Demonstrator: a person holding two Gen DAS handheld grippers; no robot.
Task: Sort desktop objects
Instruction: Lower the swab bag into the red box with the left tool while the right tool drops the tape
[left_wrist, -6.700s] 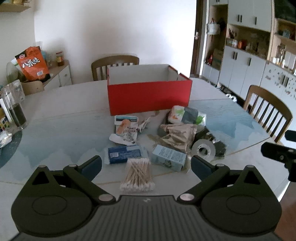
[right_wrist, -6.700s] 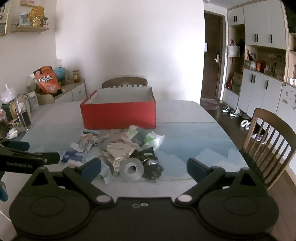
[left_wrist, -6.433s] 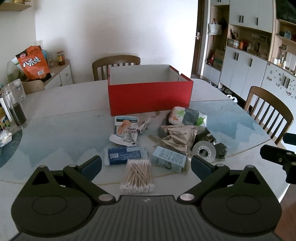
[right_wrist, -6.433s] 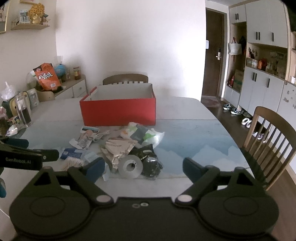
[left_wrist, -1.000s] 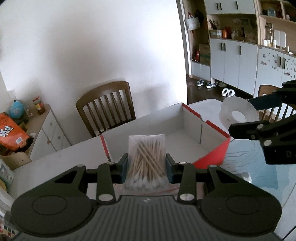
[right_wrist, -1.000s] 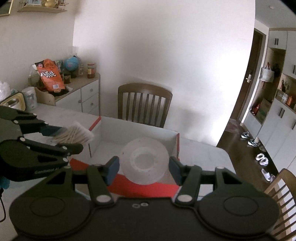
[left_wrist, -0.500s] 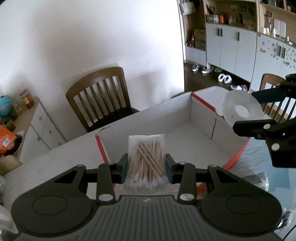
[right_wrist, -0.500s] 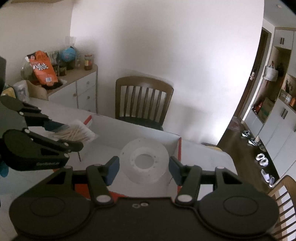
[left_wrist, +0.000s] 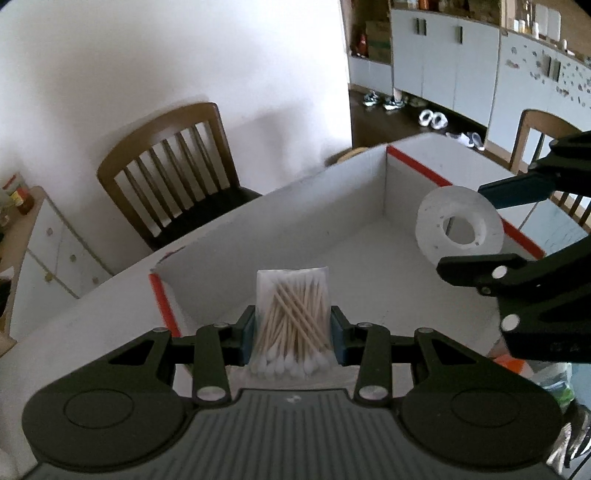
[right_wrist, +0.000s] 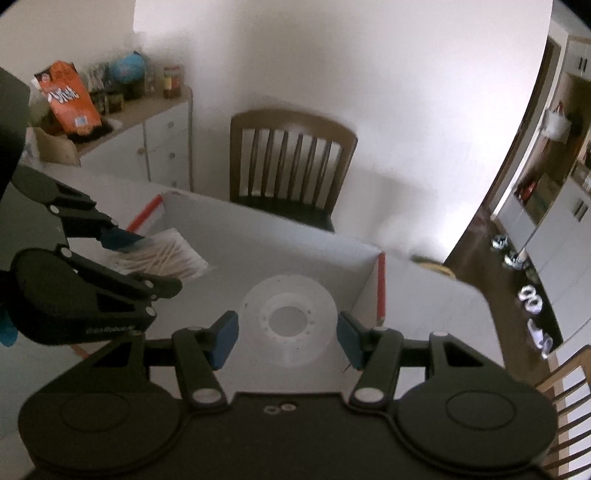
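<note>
Left wrist view: my left gripper (left_wrist: 292, 329) clamps the cotton swab bag (left_wrist: 291, 318), sticks pointing away over the box (left_wrist: 373, 236); my right gripper (right_wrist: 287, 334) pinches the tape roll (right_wrist: 289, 320).

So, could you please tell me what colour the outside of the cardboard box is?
Red outside, white inside; only the red rim edges of the box show now, clearest in the left wrist view.

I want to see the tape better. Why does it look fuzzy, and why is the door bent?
Right wrist view: the tape roll is motion-blurred, and the fisheye lens curves the doorway. Left wrist view: the tape roll looks sharper.
</note>
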